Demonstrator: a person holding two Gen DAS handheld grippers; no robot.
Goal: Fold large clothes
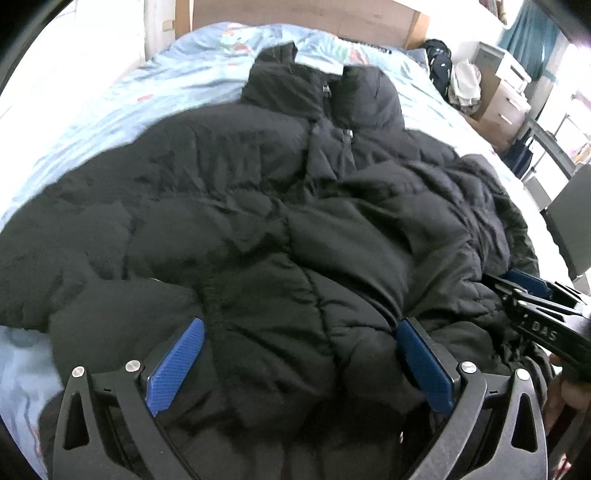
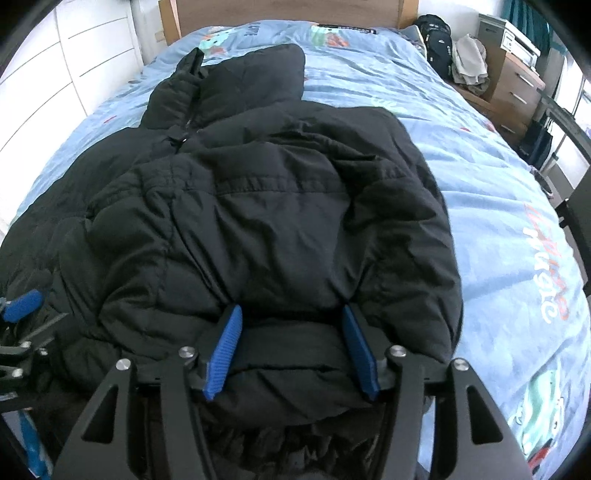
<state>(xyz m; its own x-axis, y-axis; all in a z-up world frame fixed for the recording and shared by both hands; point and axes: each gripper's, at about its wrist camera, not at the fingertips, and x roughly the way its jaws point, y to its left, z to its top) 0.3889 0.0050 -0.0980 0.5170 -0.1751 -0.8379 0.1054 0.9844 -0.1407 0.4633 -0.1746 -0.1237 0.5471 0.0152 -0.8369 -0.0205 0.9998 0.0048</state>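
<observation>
A big black puffer jacket [image 1: 258, 206] lies on the bed, collar towards the headboard; it also shows in the right wrist view [image 2: 280, 206]. My left gripper [image 1: 301, 330] is open, its blue pads wide apart with the jacket's near hem bulging between them. My right gripper [image 2: 291, 317] has its blue pads either side of a thick fold of the jacket's hem; whether they press on it is unclear. The right gripper also appears at the right edge of the left wrist view [image 1: 532, 288], and the left one at the left edge of the right wrist view [image 2: 22, 304].
The bed has a light blue printed cover [image 2: 498, 206] and a wooden headboard [image 2: 288, 11]. White drawers [image 2: 74, 74] stand to the left. A black backpack [image 2: 437, 37], a pile of clothes [image 2: 471, 61] and a wooden drawer unit [image 2: 517, 88] stand to the right.
</observation>
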